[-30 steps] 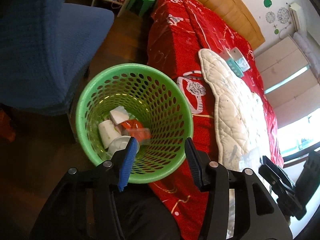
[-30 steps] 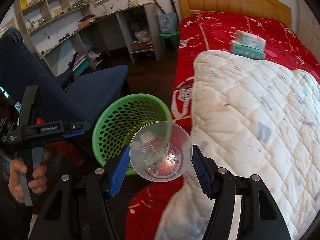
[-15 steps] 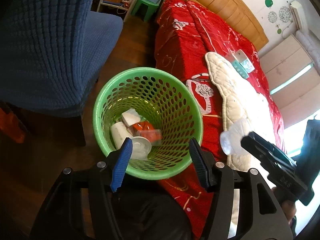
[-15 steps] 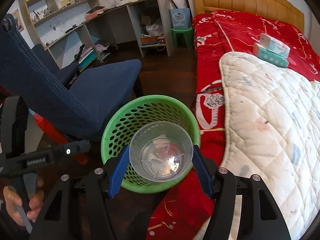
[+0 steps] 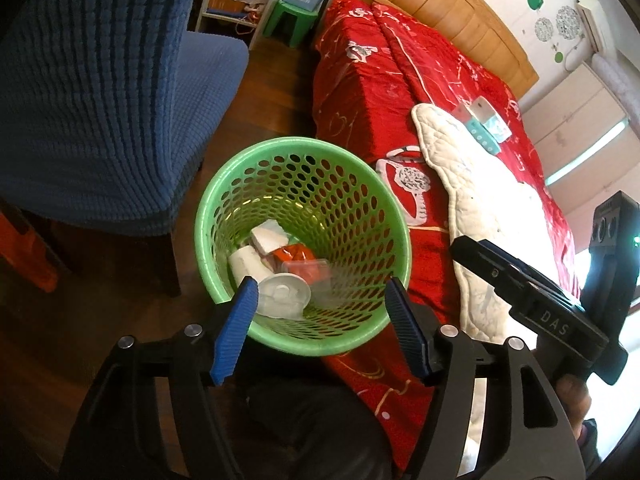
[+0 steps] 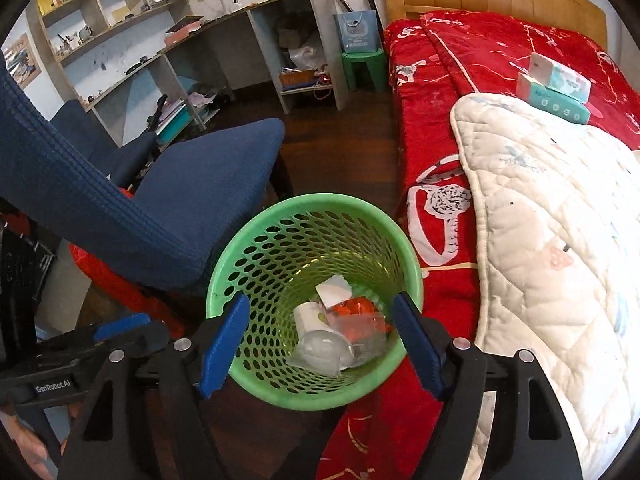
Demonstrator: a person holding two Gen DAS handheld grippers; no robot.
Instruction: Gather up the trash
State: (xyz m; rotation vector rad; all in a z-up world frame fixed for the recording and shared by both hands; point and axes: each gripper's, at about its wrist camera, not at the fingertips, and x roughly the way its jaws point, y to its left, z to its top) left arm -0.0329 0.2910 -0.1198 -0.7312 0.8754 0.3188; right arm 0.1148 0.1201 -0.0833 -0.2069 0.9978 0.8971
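A green perforated waste basket (image 5: 248, 188) (image 6: 280, 224) stands on the dark wood floor beside the bed. Inside lie a white paper cup (image 5: 244, 264) (image 6: 308, 316), a white scrap, an orange wrapper (image 5: 292, 256) (image 6: 352, 308) and a clear plastic cup (image 5: 320, 280) (image 6: 360, 336) lying on its side. My left gripper (image 5: 320, 328) is open and empty above the basket's near rim. My right gripper (image 6: 320, 348) is open and empty, also above the basket; its body shows in the left wrist view (image 5: 532, 300).
A blue chair (image 5: 100, 92) (image 6: 160, 184) stands left of the basket. A bed with a red cover (image 5: 400, 80) (image 6: 460, 80) and a white quilt (image 6: 560, 220) is on the right, with tissue packs (image 6: 556, 84) on it. A desk and shelves (image 6: 200, 52) line the far wall.
My right gripper carried the clear plastic cup from the bed side over the basket, opened, and the cup now lies inside. The left gripper shifted slightly closer over the basket.
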